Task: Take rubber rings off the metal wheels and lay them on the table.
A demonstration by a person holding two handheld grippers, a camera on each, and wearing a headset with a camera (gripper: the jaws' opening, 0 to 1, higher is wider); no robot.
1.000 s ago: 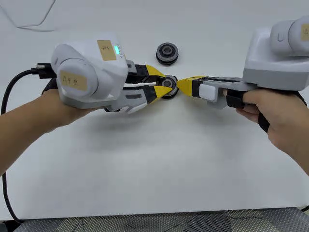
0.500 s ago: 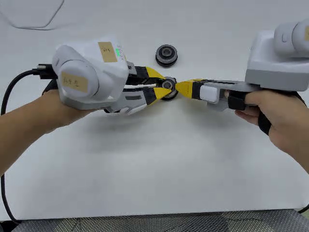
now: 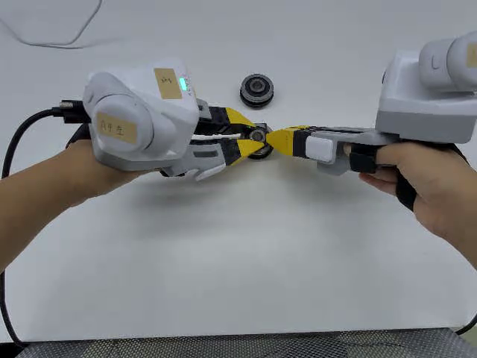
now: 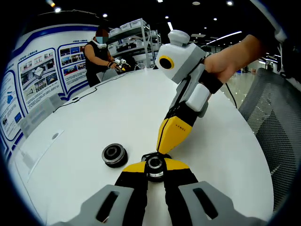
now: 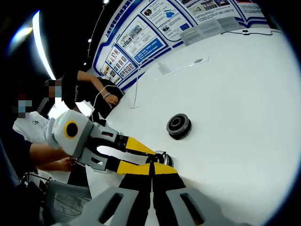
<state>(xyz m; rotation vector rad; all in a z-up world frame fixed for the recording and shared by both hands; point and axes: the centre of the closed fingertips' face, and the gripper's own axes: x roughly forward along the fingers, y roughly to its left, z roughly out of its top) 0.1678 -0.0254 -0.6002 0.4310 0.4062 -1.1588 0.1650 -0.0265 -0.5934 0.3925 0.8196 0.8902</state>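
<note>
L fingers [image 4: 135,168] clamp a wheel [image 4: 154,165] mid-surface [image 3: 238,246]. R fingers [image 5: 136,168], pressed narrow, have crept in since 1 s ago & now touch its ring [image 4: 155,155]; can't tell if rubber's caught. Peel's next, I reckon. 2nd wheel [image 3: 257,89] waits nearby.

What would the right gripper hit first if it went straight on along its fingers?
The wheel clamped in the left gripper. The right gripper, fingers together, has its tips at the wheel's edge and seems to touch it, though contact is hard to confirm. Straight behind the wheel are the left gripper's fingers.
</note>
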